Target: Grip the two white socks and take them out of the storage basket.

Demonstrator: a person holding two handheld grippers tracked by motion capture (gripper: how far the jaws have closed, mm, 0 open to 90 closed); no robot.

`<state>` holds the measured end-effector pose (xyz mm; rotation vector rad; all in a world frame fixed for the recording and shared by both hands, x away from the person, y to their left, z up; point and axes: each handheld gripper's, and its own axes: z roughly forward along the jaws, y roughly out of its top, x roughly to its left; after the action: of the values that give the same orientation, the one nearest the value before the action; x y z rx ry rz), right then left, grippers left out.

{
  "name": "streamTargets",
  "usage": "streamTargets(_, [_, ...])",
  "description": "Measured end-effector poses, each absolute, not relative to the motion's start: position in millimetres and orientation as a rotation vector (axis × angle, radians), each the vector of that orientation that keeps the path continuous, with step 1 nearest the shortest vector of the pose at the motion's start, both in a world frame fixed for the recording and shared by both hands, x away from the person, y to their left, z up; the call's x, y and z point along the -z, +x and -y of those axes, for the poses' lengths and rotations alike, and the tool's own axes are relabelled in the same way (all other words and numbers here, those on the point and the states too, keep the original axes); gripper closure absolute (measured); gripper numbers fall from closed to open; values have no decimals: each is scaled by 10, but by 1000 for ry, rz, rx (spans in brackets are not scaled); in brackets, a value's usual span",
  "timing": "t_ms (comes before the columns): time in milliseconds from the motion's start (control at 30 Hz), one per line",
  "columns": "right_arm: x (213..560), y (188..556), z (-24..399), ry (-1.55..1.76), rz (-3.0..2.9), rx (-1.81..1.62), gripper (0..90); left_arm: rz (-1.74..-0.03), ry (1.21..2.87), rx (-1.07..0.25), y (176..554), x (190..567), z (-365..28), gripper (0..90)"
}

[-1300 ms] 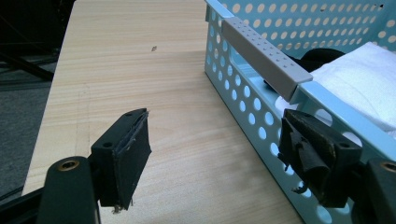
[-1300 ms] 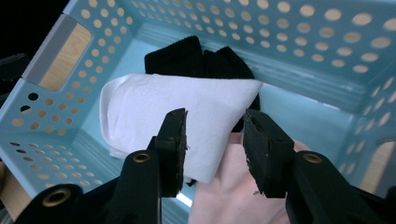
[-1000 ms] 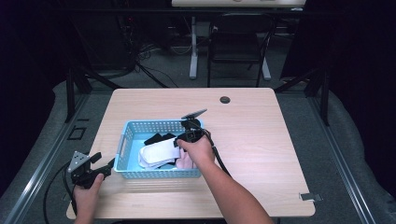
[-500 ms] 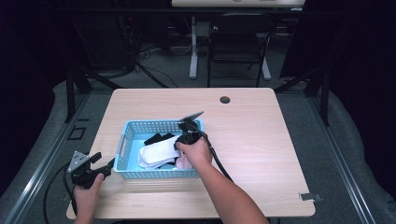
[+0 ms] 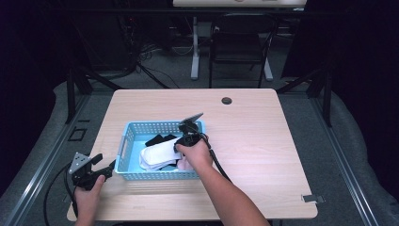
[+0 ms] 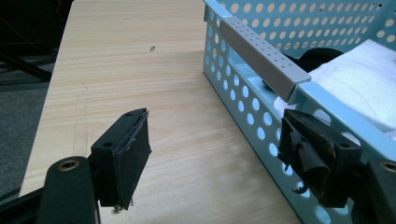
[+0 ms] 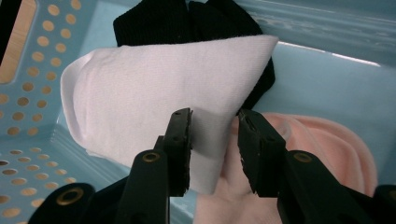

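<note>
Two grippers: one held in each of the person's hands at a pale wooden table point(image 5: 263, 141).
Table: light wood grain, with a small dark round hole point(image 5: 227, 100) near its far edge.
Basket: a light blue perforated plastic basket point(image 5: 141, 128) sits on the left half of the table, holding folded cloths.
White cloth: a folded white cloth point(image 7: 154, 98) lies in the middle of the basket, on top of the others.
Black cloth: a black cloth point(image 7: 187, 23) lies under the white one, toward the basket's far side.
Pink cloth: a pink cloth point(image 7: 327, 144) lies beside the white one, partly under its edge.
Right gripper: right gripper point(image 7: 212, 140) is down inside the basket, jaws parted on either side of the white cloth's folded edge, not clamped on it.
Left gripper: left gripper point(image 6: 219, 154) rests low by the basket's near left corner, jaws spread wide, one jaw just beside the basket wall, gripping nothing.
</note>
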<state>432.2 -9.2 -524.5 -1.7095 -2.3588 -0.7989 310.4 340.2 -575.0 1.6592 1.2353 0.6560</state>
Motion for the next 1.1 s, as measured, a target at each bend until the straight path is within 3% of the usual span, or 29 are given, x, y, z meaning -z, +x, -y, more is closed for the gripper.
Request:
streamTargets(133, [5229, 4320, 76, -1688, 2370, 841, 823, -1236, 1658, -655, 3103, 5750, -3405, 245])
streamTargets(200, [5193, 4294, 68, -1671, 2390, 881, 857, -1237, 1657, -654, 3104, 5750, -3408, 245])
streamTargets(767, [4564, 3707, -170, -1270, 2816, 1273, 868, -1236, 1660, -657, 3102, 5750, -3399, 245])
streamTargets(1100, [4212, 3522, -64, -1175, 2879, 1461, 871, -1236, 1659, -658, 3101, 5749, -3401, 245])
